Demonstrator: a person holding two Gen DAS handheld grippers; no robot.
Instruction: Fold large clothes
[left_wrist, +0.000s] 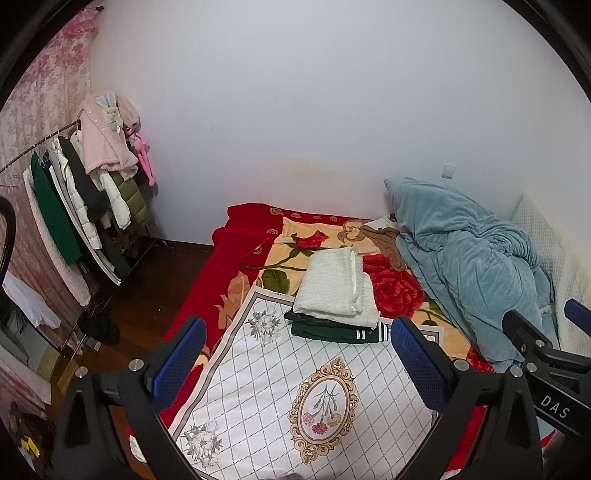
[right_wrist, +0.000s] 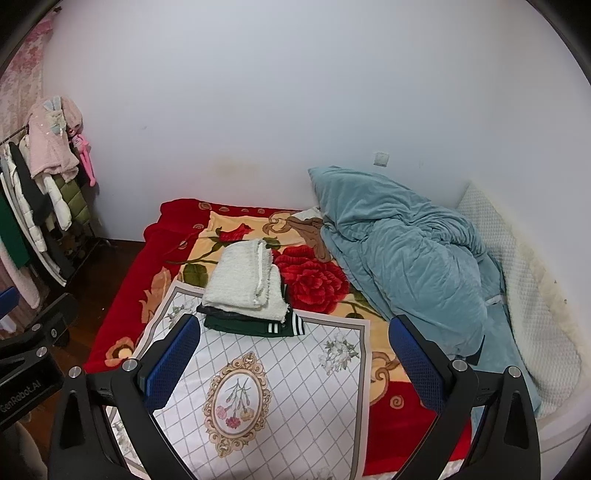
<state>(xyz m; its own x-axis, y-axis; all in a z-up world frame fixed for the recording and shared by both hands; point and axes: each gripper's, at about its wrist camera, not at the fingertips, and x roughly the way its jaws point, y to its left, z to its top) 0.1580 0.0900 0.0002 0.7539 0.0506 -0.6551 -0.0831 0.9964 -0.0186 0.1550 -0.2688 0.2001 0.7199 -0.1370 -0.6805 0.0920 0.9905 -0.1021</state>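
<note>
Clothes, already folded, are sitting in a stack (left_wrist: 334, 306) ahead of both pairs of jaws and a little left of center between the right pair, with a cream knit piece (left_wrist: 338, 286) lying on top, a dark layer under it and a green garment with white stripes (left_wrist: 336, 332) at the bottom. Going from the left, a clothes rack (left_wrist: 74, 206) is hanging full of coats well outside the left jaw line; the left gripper (left_wrist: 299, 365) is hovering above the white patterned cloth (left_wrist: 280, 387), its 2 blue-padded fingers (left_wrist: 177, 358) standing wide apart and gripping nothing. The stack is resting on the far edge of that cloth, over the red floral blanket (right_wrist: 314, 280). Next, the right gripper (right_wrist: 295, 363) is hovering beside the other, jaws likewise spread and empty. Farthest right, beyond the right jaw, a rumpled teal duvet (right_wrist: 402, 258) is heaping against the wall. Judging by the tidy pile and the bare cloth beneath the jaws, 1 fold cycle looks finished; the next move likely calls for fetching another large garment and spreading it flat on the cloth. Both tools are angling down toward the bed from above its near edge.
</note>
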